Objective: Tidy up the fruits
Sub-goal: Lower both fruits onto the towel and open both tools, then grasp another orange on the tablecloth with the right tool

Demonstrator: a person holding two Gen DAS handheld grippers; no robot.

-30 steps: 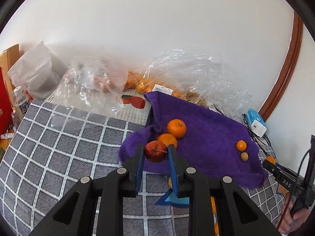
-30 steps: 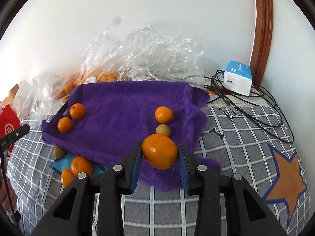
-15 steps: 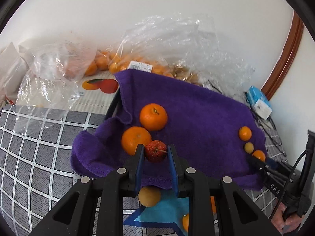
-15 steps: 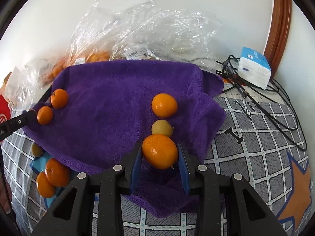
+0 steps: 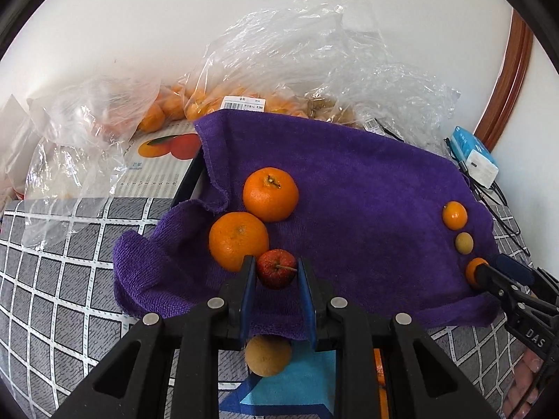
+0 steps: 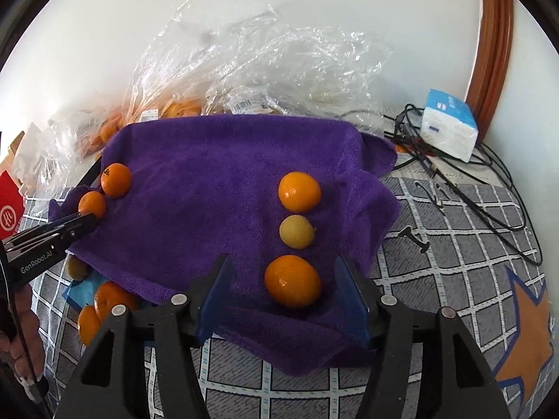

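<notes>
1. The right gripper [image 6: 284,288] has just been spreading its blue-padded jaws; they stand apart from the glossy orange mandarin [image 6: 292,281] that rests between them on the purple terry towel [image 6: 216,174].
2. Just beyond those jaws lie a small yellow-green round fruit [image 6: 297,231] and, farther off, a second orange citrus [image 6: 299,191], all three in a line.
3. The left gripper [image 5: 276,274] is clenched on a small red bumpy fruit with a stem [image 5: 276,268] above the towel's near edge.
4. Just past its left jaw sit two large oranges [image 5: 239,240] touching each other.
5. Beneath the left jaws, off the towel, lies a tan round fruit [image 5: 267,355].
</notes>
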